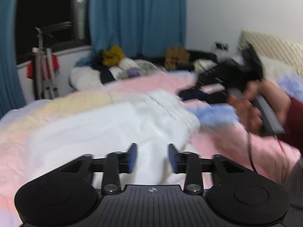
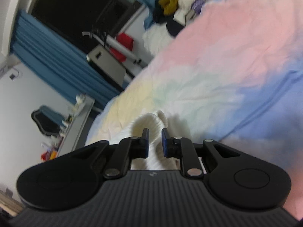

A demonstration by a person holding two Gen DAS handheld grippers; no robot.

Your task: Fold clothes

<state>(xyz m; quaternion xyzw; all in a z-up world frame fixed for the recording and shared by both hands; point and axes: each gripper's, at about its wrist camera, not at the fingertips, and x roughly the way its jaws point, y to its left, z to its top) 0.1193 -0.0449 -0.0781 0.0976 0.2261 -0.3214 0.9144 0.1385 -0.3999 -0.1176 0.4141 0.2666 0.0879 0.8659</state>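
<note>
Left wrist view: open left claw (image 1: 152, 158) over white garment (image 1: 106, 124).

Left gripper (image 1: 152, 158) low in frame, 2 blue pads apart w/ white garment (image 1: 106, 128) between and under them. Garment spread on pastel bedspread (image 1: 227, 145), ribbed edge toward the far side. Right hand (image 1: 257, 107), red sleeve, holds right gripper (image 1: 191, 92) over the bed's right side; blurred, jaw state unclear. Clothes pile (image 1: 121, 66) behind, blue curtain (image 1: 136, 17).
</note>
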